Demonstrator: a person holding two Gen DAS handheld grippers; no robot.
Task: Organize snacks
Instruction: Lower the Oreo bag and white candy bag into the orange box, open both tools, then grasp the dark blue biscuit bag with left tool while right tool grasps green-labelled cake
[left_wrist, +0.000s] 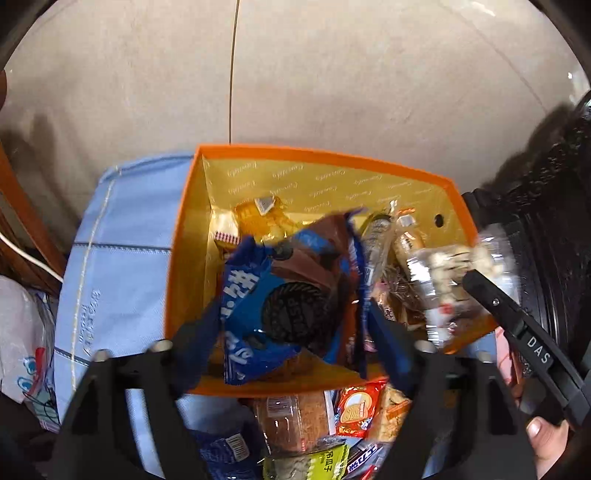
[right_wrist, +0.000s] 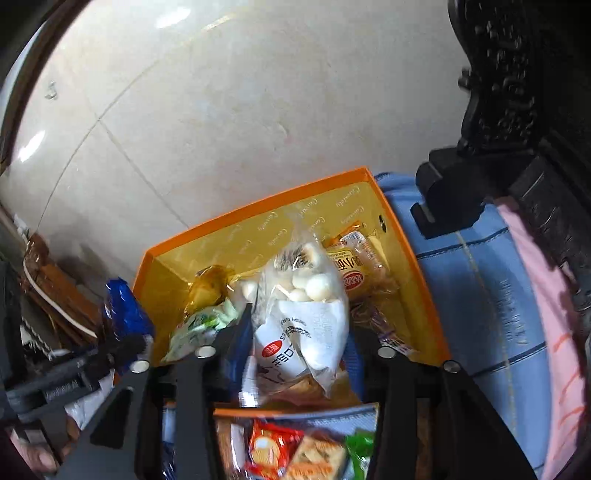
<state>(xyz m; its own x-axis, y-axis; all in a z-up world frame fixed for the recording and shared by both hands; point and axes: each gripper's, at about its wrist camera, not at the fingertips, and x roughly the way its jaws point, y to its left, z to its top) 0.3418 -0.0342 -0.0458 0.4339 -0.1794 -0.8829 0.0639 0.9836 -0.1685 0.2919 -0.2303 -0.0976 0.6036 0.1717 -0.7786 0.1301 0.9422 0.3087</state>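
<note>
While both packets hang over the orange cardboard box with the gold-printed lining (left_wrist: 177, 258), each looks light, soft and crinkly, so they will likely sag and swing from whatever edge is pinched. The blue and brown foil cookie packet (left_wrist: 280, 295) sits between the fingers of the left gripper (left_wrist: 288, 332), which are closed in on its lower part; the film is slick and the biscuits inside would crack under a hard squeeze, so a hold on the sealed seam or flat edge seems safer than on the middle. The clear plastic bag of small white round snacks (right_wrist: 306, 306) is held the same way by the right gripper (right_wrist: 295, 347), its fingers narrowed against the bag's printed lower half; the loose contents may shift and tip it, so a grip near the crimped end would steady it best.

Inside the box lie other wrapped snacks, among them a yellow and red bread packet (right_wrist: 351, 266) against the far wall and a green packet (right_wrist: 199, 325) by the near left corner. More loose packets (left_wrist: 354, 410) lie just before the box. It rests on a pale blue stitched cloth (left_wrist: 122, 236), with beige floor tiles (left_wrist: 295, 74) beyond.
</note>
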